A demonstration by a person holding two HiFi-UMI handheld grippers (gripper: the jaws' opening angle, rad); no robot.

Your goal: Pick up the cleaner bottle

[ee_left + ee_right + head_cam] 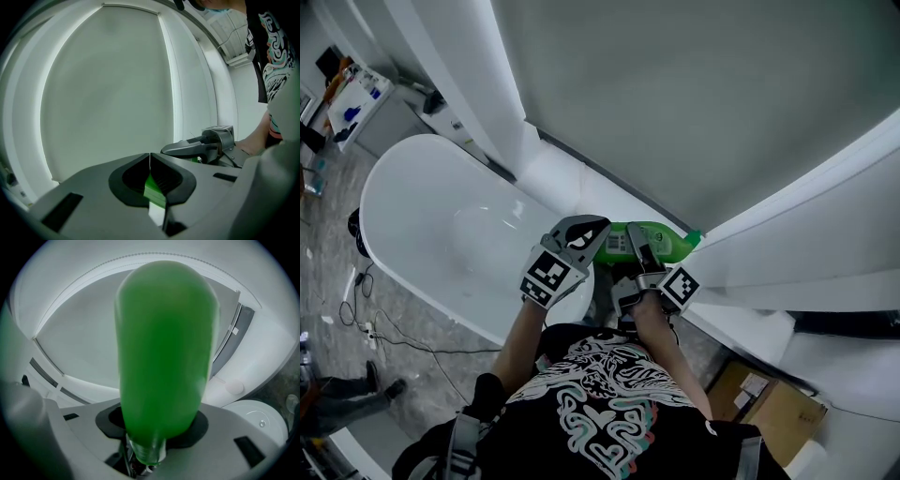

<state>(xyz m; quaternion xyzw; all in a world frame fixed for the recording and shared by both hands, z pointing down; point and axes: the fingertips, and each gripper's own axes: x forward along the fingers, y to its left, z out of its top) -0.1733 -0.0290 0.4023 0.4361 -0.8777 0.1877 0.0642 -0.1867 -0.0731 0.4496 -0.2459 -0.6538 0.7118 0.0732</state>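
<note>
As right jaws clamp, bottle (164, 357) seems aloft.

Nothing legible anywhere. On the green cleaner bottle (664, 240), a pale label (618, 245) facing up, with small dark print and a barcode-like block, too small to read. On the left cube (548, 275) and the right cube (682, 285), black-and-white square marker patterns only, without letters or digits. On the black shirt (600, 398), near the bottom edge, a swirling white and teal graphic with a few red touches, not readable as words. In the right gripper view, only the bottle's plain green side.
</note>
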